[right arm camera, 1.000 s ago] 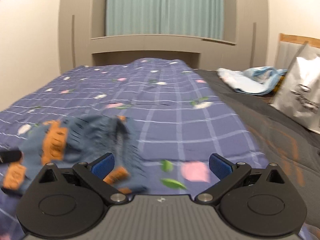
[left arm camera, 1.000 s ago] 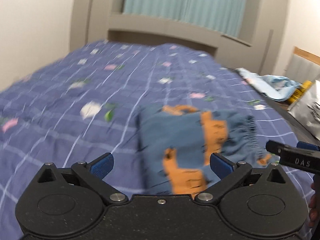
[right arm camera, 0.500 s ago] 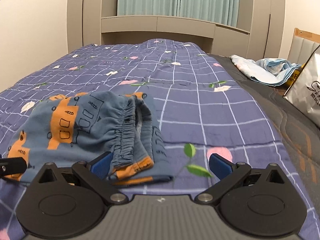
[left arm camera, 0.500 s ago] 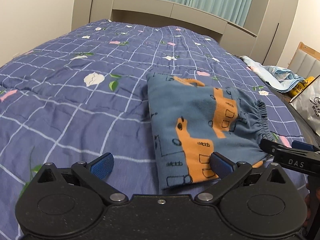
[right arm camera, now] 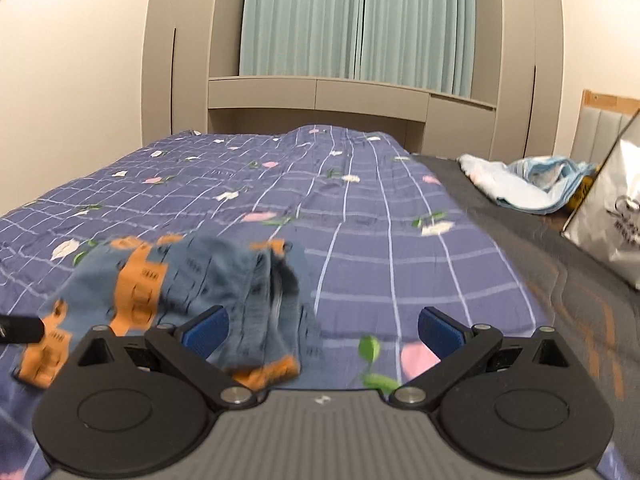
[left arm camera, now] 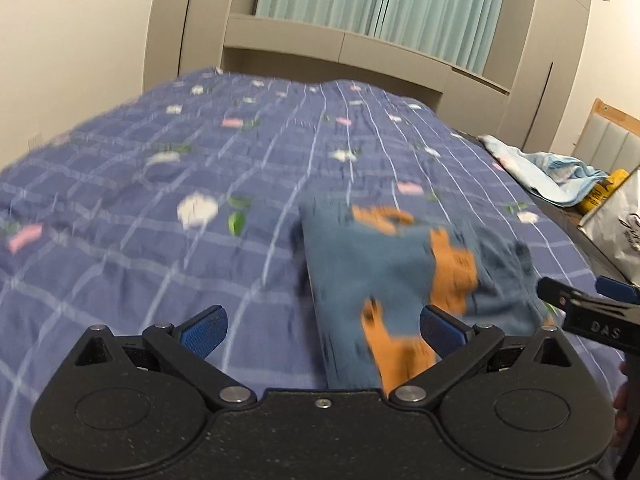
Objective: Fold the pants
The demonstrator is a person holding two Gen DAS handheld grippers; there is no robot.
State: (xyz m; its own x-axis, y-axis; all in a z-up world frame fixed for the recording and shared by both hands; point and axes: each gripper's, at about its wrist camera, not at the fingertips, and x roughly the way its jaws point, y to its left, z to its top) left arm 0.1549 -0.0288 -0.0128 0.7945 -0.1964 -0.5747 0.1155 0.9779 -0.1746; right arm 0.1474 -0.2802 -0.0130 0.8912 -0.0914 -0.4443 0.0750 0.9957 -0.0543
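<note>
The blue pants (left arm camera: pixel 384 276) with orange print lie folded into a compact stack on the purple checked bedspread (left arm camera: pixel 160 208). Both views are motion-blurred. My left gripper (left arm camera: pixel 322 326) is open with nothing between its fingers, and its right finger overlaps the stack's near edge. In the right wrist view the pants (right arm camera: pixel 172 276) sit to the front left, elastic waistband side toward the middle. My right gripper (right arm camera: pixel 322 326) is open and empty above the bedspread (right arm camera: pixel 400 248), its left finger over the pants' near corner. The other gripper's tip (left arm camera: pixel 576 300) shows at the right edge of the left wrist view.
A crumpled light-blue cloth (right arm camera: pixel 532 184) lies on a dark grey surface at the right of the bed. A white bag (right arm camera: pixel 608 216) stands at the far right. Cabinets and teal curtains (right arm camera: pixel 360 20) rise beyond the bed.
Both cameras have tilted upward and pulled back, so the pants sit lower in each view and look blurred. Both grippers stay open; the folded pants lie where they were.
</note>
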